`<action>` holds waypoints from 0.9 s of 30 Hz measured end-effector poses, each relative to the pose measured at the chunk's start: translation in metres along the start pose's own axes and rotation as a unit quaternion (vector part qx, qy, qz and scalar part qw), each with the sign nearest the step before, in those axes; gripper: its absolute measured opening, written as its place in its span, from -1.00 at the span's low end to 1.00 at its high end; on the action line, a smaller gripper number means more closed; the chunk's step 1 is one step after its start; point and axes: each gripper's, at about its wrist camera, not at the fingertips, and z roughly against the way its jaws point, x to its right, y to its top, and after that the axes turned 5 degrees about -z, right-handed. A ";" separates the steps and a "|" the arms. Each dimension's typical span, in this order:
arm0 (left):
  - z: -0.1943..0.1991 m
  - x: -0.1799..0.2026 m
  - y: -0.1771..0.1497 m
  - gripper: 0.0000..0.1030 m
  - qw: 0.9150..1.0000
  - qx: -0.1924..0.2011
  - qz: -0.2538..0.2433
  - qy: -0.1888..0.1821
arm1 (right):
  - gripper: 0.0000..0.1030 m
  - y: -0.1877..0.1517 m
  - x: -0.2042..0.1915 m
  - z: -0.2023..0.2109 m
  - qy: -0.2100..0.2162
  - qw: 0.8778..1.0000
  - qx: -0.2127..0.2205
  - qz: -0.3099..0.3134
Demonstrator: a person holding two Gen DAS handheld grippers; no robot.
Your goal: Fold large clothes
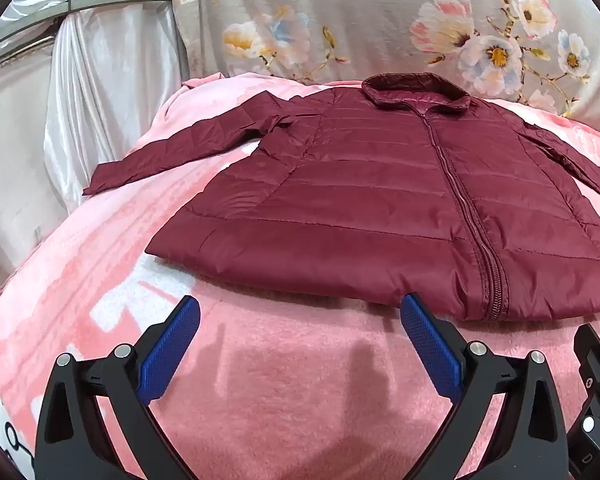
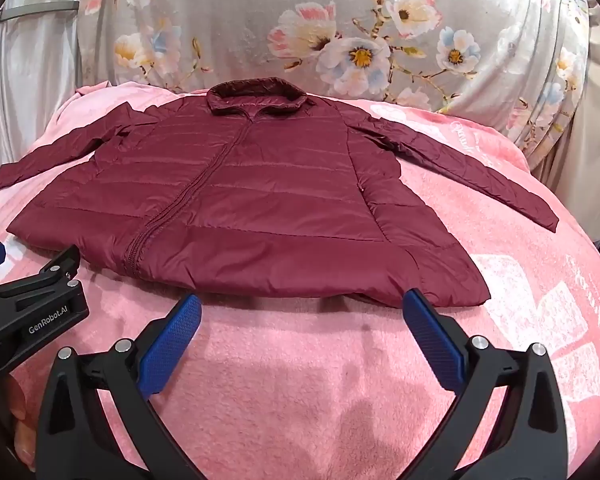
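Still, we held our left gripper (image 1: 300, 312) and right gripper (image 2: 302, 310) spread wide, empty, before the maroon quilted puffer jacket (image 2: 236, 208) lying flat on the pink fleece blanket (image 2: 300, 360) — slippery nylon could slide out of a shallow pinch.

We see a burgundy jacket (image 2: 236, 200) ahead of our blue pads (image 2: 168, 346), a pink-and-white blanket (image 2: 300, 380) beneath, and a grey flowered sheet (image 2: 260, 20) beyond.

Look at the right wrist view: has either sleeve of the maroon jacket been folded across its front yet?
No: both sleeves of the maroon jacket lie spread outward on the pink blanket, and its zipped front is uncovered.
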 end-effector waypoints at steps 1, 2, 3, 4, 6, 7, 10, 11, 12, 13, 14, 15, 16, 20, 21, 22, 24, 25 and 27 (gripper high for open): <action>0.000 0.000 0.000 0.90 1.000 -0.001 0.001 0.003 | 0.91 0.000 0.000 0.000 0.000 1.000 0.000 0.000; 0.000 0.000 0.000 0.90 1.000 0.000 0.001 0.002 | 0.91 0.000 0.001 0.000 0.000 1.000 0.000 0.001; 0.000 0.000 0.000 0.90 1.000 0.001 0.000 0.002 | 0.91 0.000 0.001 0.000 0.001 1.000 0.000 0.001; 0.000 0.000 0.000 0.90 1.000 0.002 -0.001 0.003 | 0.91 0.000 0.002 0.000 0.001 1.000 -0.001 0.000; 0.000 0.000 0.000 0.90 1.000 0.004 -0.002 0.003 | 0.91 0.000 -0.001 0.002 -0.003 1.000 0.003 0.004; 0.000 0.000 0.001 0.90 1.000 0.005 -0.003 0.003 | 0.91 0.000 -0.001 0.002 -0.003 1.000 0.002 0.003; 0.002 -0.012 -0.002 0.90 1.000 0.003 0.000 0.002 | 0.91 0.002 -0.003 0.004 0.000 1.000 0.003 0.005; 0.005 -0.005 -0.001 0.90 1.000 -0.002 0.000 0.005 | 0.91 0.002 -0.004 0.006 0.001 1.000 0.003 0.005; 0.005 -0.006 -0.001 0.90 1.000 -0.009 -0.001 0.001 | 0.91 0.003 -0.005 0.009 0.000 1.000 0.005 0.006; 0.005 -0.007 -0.001 0.90 1.000 -0.013 0.002 -0.002 | 0.91 0.003 -0.007 0.011 -0.001 1.000 0.006 0.008; 0.006 -0.010 0.000 0.90 1.000 -0.018 0.008 -0.002 | 0.91 0.003 -0.007 0.011 -0.004 1.000 0.005 0.009; 0.007 -0.011 0.001 0.90 1.000 -0.023 0.010 -0.004 | 0.91 0.004 -0.009 0.012 -0.006 1.000 0.001 0.012; 0.007 -0.012 0.000 0.90 1.000 -0.025 0.011 -0.007 | 0.91 0.004 -0.010 0.013 -0.008 1.000 -0.003 0.013; 0.013 -0.015 0.001 0.90 0.999 -0.031 0.007 -0.008 | 0.91 0.002 -0.003 0.019 -0.001 1.000 -0.015 0.010; 0.014 -0.014 0.001 0.90 0.999 -0.034 0.001 -0.005 | 0.91 0.003 -0.002 0.021 -0.004 1.000 -0.018 0.010; 0.016 -0.014 0.000 0.90 0.999 -0.035 -0.002 -0.003 | 0.91 0.003 -0.002 0.022 -0.006 1.000 -0.018 0.012; 0.019 -0.013 0.001 0.90 0.999 -0.040 -0.008 -0.004 | 0.91 0.003 -0.001 0.026 -0.008 1.000 -0.017 0.012; 0.020 -0.012 0.001 0.90 0.999 -0.042 -0.010 -0.005 | 0.91 0.003 -0.001 0.027 -0.008 1.000 -0.017 0.012; 0.023 -0.011 0.001 0.90 0.999 -0.048 -0.013 -0.006 | 0.91 0.004 0.001 0.028 -0.007 1.000 -0.020 0.008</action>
